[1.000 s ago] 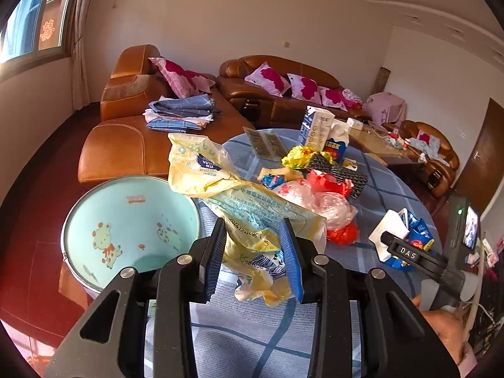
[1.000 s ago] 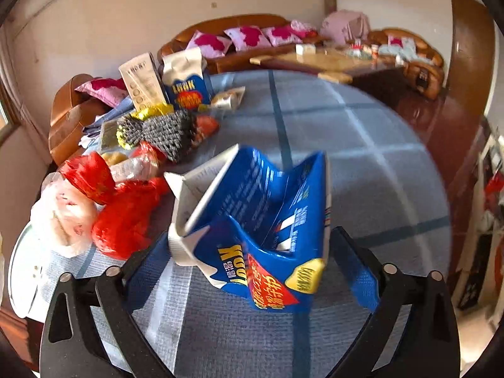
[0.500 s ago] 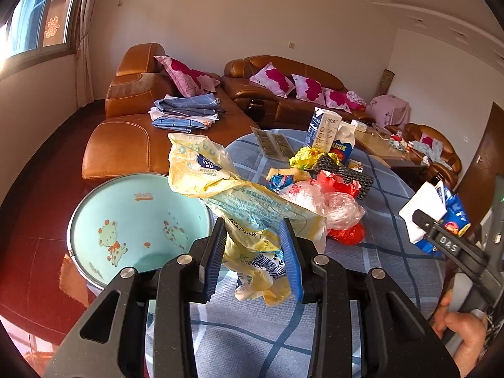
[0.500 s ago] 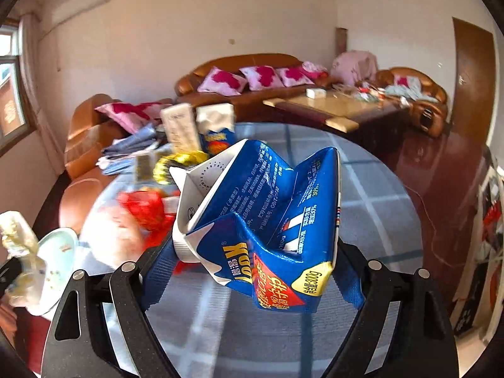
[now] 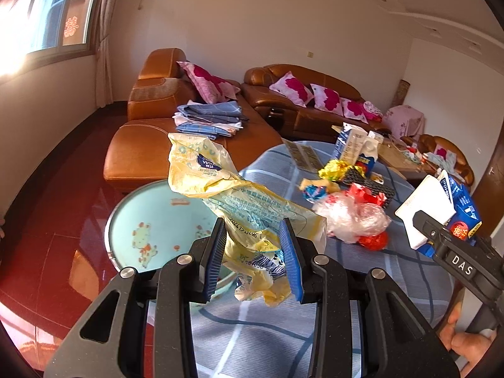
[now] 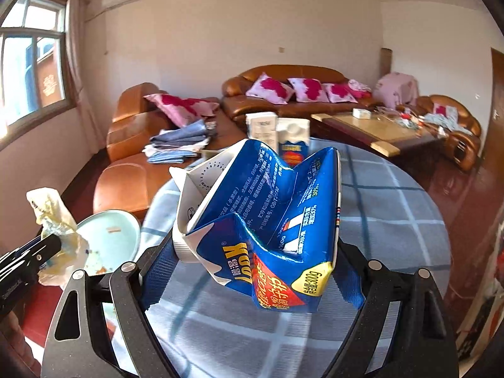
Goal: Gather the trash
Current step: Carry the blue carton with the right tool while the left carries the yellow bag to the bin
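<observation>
My left gripper (image 5: 253,260) is shut on a crumpled yellow plastic wrapper (image 5: 220,186), held up over the near edge of the round table (image 5: 277,330). My right gripper (image 6: 252,271) is shut on a crushed blue carton (image 6: 267,214), lifted above the checked tablecloth. That carton (image 5: 463,208) and the right gripper's finger (image 5: 453,256) also show at the right of the left wrist view. The wrapper (image 6: 53,230) appears at the left of the right wrist view. A light blue basin (image 5: 148,220) sits on the floor left of the table.
More trash lies on the table: clear and red plastic bags (image 5: 356,214), a yellow wrapper (image 5: 337,168), two upright cartons (image 5: 356,145). Brown leather sofas (image 5: 148,138) with pink cushions and folded cloths stand behind, with a coffee table (image 6: 378,129) to the right.
The right gripper has risen and swung left with the blue carton, lifting it off the table. The left gripper has shifted a little with the yellow wrapper still in it.
</observation>
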### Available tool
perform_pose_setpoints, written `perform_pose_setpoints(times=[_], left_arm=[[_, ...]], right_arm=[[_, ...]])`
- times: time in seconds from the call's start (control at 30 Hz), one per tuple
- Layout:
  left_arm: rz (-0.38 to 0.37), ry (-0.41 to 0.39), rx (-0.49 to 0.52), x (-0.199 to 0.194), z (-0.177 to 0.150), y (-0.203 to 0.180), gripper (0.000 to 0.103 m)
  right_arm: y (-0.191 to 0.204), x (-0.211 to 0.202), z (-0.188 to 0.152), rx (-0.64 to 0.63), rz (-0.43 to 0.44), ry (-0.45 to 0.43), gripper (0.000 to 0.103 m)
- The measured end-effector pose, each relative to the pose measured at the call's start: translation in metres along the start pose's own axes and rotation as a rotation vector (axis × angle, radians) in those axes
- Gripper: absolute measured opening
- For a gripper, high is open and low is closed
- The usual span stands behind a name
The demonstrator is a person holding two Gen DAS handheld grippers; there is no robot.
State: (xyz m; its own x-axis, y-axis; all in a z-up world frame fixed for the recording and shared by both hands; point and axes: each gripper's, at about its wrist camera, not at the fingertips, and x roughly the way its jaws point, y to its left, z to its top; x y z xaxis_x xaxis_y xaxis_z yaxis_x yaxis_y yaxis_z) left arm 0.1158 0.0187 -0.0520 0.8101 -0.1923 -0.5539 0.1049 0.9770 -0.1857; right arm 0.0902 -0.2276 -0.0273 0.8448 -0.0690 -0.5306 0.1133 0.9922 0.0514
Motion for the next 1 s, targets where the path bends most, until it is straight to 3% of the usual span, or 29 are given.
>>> perform_pose_setpoints(times=[0.6,1.0], left_arm=[[0.122,-0.015,-0.106,-0.012,0.004,0.081,0.035],[0.185,0.038,-0.146,0.003,-0.003,0.11,0.035]], right_arm=[[0.105,0.008,0.003,-0.137,0.165,0.027,0.085],[0.159,0.027,-0.007,-0.2,0.27,0.069,0.085]])
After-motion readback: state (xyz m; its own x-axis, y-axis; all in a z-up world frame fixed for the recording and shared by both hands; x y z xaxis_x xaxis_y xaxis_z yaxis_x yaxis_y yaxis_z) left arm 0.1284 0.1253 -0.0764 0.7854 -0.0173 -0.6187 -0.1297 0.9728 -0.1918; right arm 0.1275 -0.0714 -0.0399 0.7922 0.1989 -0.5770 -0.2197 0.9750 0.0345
